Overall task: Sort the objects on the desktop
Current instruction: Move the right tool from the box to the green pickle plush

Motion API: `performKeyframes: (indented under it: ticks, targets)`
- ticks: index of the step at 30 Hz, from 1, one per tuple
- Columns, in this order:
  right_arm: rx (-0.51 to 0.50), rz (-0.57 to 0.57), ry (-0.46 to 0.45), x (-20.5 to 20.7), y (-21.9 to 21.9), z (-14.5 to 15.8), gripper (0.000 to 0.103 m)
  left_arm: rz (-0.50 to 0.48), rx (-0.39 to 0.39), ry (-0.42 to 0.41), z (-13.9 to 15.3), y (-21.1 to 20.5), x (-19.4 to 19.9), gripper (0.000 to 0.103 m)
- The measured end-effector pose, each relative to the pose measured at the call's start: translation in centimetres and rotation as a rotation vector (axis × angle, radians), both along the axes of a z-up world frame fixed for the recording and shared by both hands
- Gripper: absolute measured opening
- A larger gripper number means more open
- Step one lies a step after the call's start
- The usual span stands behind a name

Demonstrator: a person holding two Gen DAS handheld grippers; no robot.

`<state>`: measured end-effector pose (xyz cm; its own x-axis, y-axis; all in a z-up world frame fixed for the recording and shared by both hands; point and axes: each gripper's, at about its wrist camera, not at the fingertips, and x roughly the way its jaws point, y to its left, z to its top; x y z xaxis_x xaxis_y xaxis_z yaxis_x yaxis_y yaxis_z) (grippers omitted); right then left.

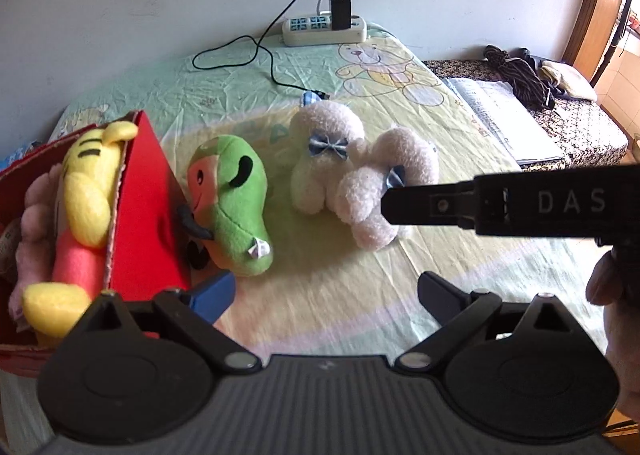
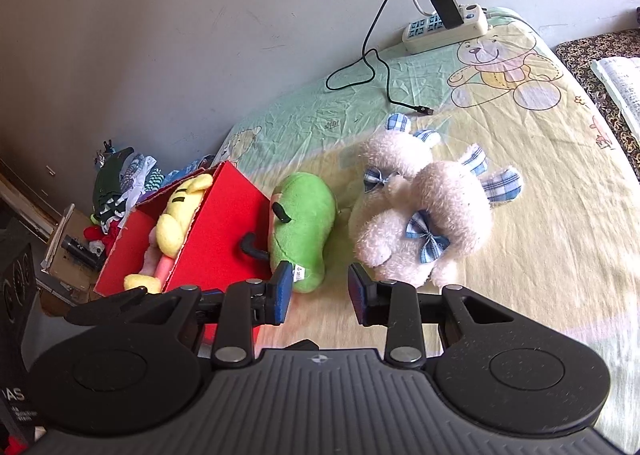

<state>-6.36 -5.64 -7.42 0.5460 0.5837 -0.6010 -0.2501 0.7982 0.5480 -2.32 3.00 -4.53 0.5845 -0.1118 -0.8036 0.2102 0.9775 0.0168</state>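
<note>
A red cardboard box (image 1: 148,207) (image 2: 224,231) stands at the left of the bed and holds a yellow plush (image 1: 90,183) (image 2: 176,219) and a pink plush (image 1: 34,231). Leaning on the box's outer wall is a green plush (image 1: 236,203) (image 2: 304,223). To its right lie two white plush bunnies (image 1: 352,171) (image 2: 424,215) with blue checked bows. My left gripper (image 1: 326,295) is open, low over the sheet in front of the green plush. My right gripper (image 2: 320,295) is open and empty, between the green plush and the bunnies; in the left wrist view the right gripper (image 1: 390,203) reaches the nearer bunny.
A white power strip (image 1: 324,31) (image 2: 444,31) with a black charger lies by the wall, and its cable (image 1: 256,55) trails over the sheet. A patterned bench (image 1: 576,119) at the right holds clothes and papers. Clothes and a cardboard box (image 2: 76,251) sit left of the bed.
</note>
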Motion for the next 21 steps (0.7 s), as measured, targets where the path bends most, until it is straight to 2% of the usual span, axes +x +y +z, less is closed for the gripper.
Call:
performKeyframes:
  ticks: [6,11,17,21]
  targets:
    - [-0.002,0.072,0.056,2.8,1.1,-0.9,0.035,0.011,0.023,-0.01,-2.8,-0.5,0.8,0.098]
    - [-0.065,0.148,0.009,4.4,3.5,-0.7,0.035,0.047,0.0,-0.01,-4.6,-0.1,1.0,0.098]
    - [-0.116,0.237,-0.052,6.0,7.0,-0.8,0.035,0.077,-0.034,-0.032,-5.4,0.9,0.9,0.097]
    - [-0.127,0.264,-0.058,7.0,8.6,-1.5,0.035,0.088,-0.037,-0.041,-5.8,1.4,1.1,0.097]
